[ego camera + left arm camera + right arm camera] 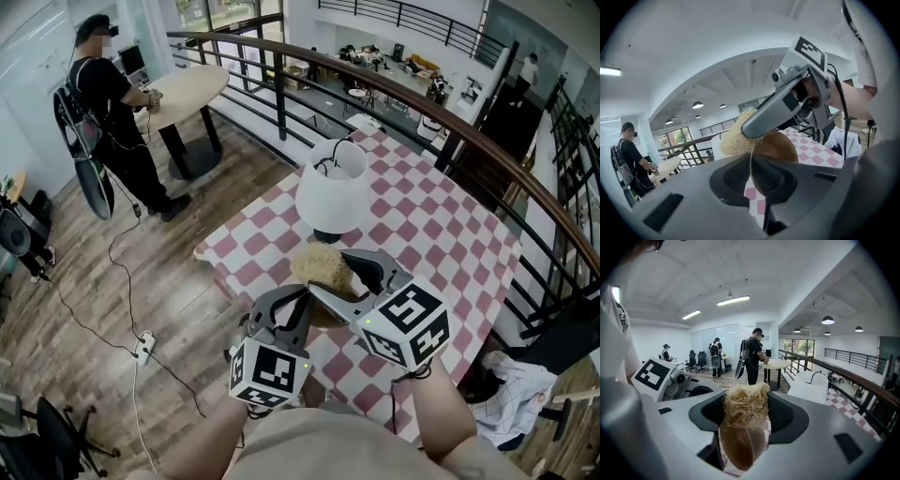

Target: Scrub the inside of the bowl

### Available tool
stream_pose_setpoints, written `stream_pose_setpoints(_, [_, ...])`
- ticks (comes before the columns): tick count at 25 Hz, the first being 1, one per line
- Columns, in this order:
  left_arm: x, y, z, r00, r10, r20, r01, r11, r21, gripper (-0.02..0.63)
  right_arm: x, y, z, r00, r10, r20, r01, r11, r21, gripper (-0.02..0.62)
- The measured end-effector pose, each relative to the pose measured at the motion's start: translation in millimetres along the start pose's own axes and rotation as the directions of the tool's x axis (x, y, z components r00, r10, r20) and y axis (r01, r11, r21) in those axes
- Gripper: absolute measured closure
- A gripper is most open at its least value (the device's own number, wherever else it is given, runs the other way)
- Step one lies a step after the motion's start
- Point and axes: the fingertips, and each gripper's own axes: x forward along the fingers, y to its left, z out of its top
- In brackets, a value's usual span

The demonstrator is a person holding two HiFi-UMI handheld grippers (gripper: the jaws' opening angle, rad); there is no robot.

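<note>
1. No words, brand names or numbers are showing clearly enough to read in any view.
2. The only printed marks are appearing as black-and-white square patterns on the left cube (270,373) of the left gripper (302,298) and on the right cube (408,323) of the right gripper (330,281). These patterns are carrying no letters or digits.
3. Anything printed in the office background is showing too small and blurred to make out.
</note>
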Motion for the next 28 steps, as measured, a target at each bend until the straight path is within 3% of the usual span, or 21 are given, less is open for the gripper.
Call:
stream_pose_setpoints(3, [0.7,2.0,-3.6,1.0,0.01,-0.003,-0.01,1.0,-0.02,0.583,-4.3,-6.6,-3.0,1.0,-0.009,0.011,0.009,1.0,0.028,0.345])
stream_pose_setpoints(10, [-8.2,23.2,-11.7,0.998,0.055,0.03,-0.048,0.981,-0.187,0.583,-16.9,-21.7,-9.6,0.998,-0.051,0.03,0.05,0.997,0.056,0.345])
stream_pose_setpoints(18, [-23.0,57.5,-20.8,0.99,0.135,0.042,-0.11,0.92,-0.376,0.581,-26.8,-28.6,-31.7,0.995,-0.096,-0.002,0.096,0.994,0.048,0.345])
stream_pose_setpoints(28, [-31.5,76.5,-21.3,0.981,0.187,0.045,-0.144,0.869,-0.473,0.58,-18.5,-11.8,-66.1,0.991,-0.091,-0.1,0.09,0.996,-0.017,0.345])
